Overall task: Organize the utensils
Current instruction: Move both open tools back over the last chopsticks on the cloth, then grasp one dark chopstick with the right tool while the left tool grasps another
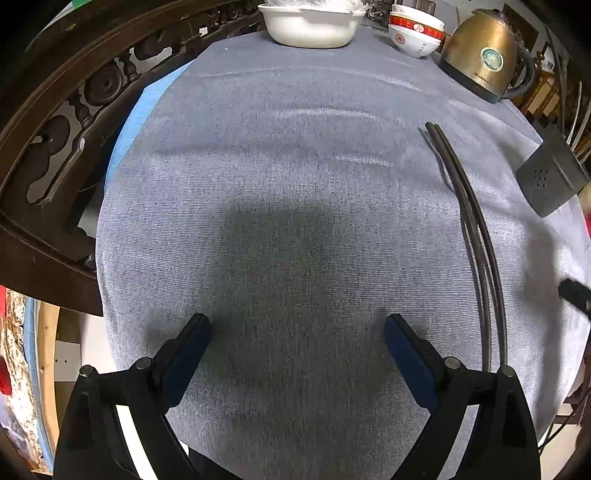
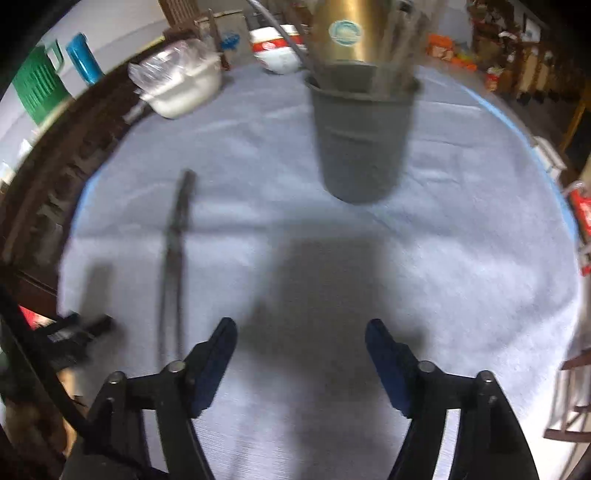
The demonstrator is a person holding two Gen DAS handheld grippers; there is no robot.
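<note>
Two dark chopsticks (image 1: pixel 476 236) lie together on the worktop (image 1: pixel 295 166) near one grey holder (image 2: pixel 360 136); both tongs, left (image 1: pixel 297 332) and right (image 2: pixel 301 339), gape empty.

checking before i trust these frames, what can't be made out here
- Left wrist view: near ends of the chopsticks hidden behind the left gripper.
- Left wrist view: grey holder cut off by the right edge.
- Right wrist view: motion blur smears the holder's contents and the kettle label.

Probably a home dining room: cloth-covered table (image 1: pixel 295 147), carved wooden chair (image 1: pixel 55 129), brass kettle (image 1: pixel 484 55), stacked bowls (image 1: pixel 415 31).
</note>
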